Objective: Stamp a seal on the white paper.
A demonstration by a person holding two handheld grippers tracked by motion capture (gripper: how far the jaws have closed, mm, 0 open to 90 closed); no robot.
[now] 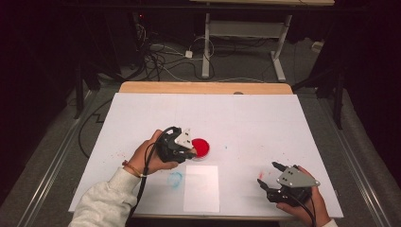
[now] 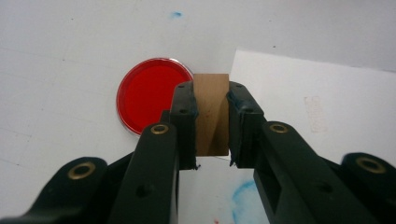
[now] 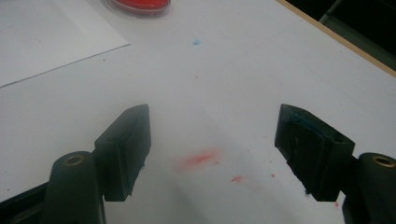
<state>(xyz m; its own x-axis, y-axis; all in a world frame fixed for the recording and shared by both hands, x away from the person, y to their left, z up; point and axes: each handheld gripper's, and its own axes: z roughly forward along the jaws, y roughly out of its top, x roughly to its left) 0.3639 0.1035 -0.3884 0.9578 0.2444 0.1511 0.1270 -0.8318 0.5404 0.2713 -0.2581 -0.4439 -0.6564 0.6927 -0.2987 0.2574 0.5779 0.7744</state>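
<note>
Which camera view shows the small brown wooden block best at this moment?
The left gripper view: the small brown wooden block sits large and centred, clamped between the left gripper jaws beside the round red ink dish. In the high view the hand and gripper cover the block. The right gripper view catches just the dish's edge.

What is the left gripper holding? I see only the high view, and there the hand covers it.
Observer: In the left gripper view, the left gripper is shut on a small wooden block.
Operator: Is the block over the red dish?
Observer: It sits beside the red dish, at its edge; I cannot tell if they touch.
Operator: And the right gripper, is it carrying something?
Observer: No. The right gripper is open, with a red smear on the table between its jaws.
</note>
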